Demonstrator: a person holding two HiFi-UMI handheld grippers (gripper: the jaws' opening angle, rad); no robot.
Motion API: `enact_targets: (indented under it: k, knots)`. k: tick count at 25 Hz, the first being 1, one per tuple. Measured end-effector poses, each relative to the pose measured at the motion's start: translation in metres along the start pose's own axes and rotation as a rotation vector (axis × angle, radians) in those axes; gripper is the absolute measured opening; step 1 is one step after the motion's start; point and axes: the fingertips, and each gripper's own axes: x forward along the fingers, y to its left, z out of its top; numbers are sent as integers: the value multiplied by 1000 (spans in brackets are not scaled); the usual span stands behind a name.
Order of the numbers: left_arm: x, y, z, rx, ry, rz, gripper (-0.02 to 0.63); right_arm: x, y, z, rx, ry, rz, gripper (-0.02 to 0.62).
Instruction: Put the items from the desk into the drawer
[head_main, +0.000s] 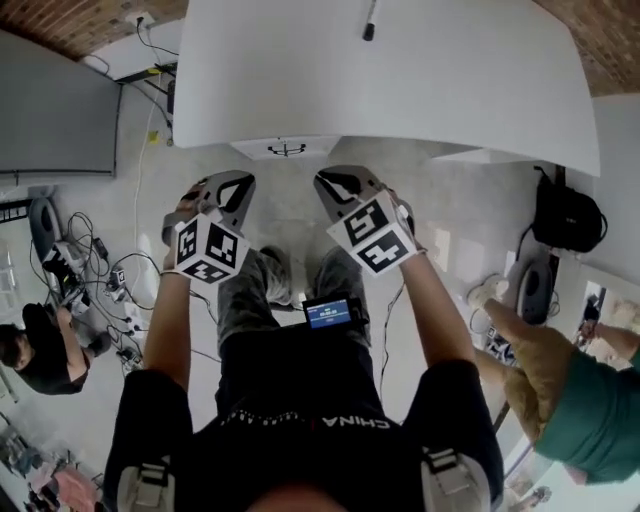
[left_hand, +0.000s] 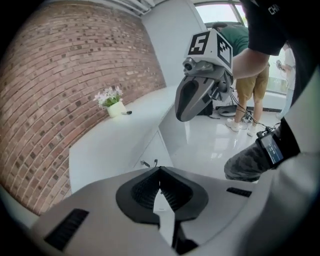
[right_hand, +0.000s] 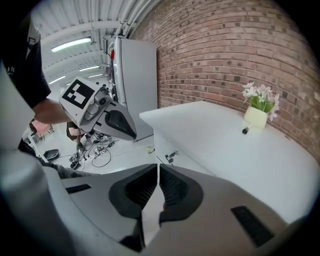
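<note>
Both claws shut and empty, short of the desk

Left claw (left_hand: 160, 172) and right claw (right_hand: 158, 169) have jaws together, holding nothing. Just ahead, the drawer (head_main: 287, 148) looks closed. Farther beyond on the desk (right_hand: 210, 127), the marker (right_hand: 245, 130) looks light, stiff and smooth, so pinch it mid-barrel. The flowerpot (right_hand: 256, 116) beside it looks fragile. The shirt reads "CHINA".

You wear a black short-sleeved shirt (head_main: 300, 460) with white lettering, grey mottled trousers (head_main: 245, 300) and a small blue-lit screen (head_main: 328, 313). Your left hand-held gripper (head_main: 240, 182) and right hand-held gripper (head_main: 328, 182) are grey shells topped by black-and-white marker cubes.
</note>
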Motion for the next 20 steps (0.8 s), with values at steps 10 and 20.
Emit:
enact_targets:
  k: [10, 20]
  knots:
    - [-163, 20, 100, -124, -10, 2, 12, -152, 34, 90, 25, 89, -72, 23]
    - [-191, -50, 141, -133, -93, -24, 12, -210, 50, 66, 123, 25, -131, 23]
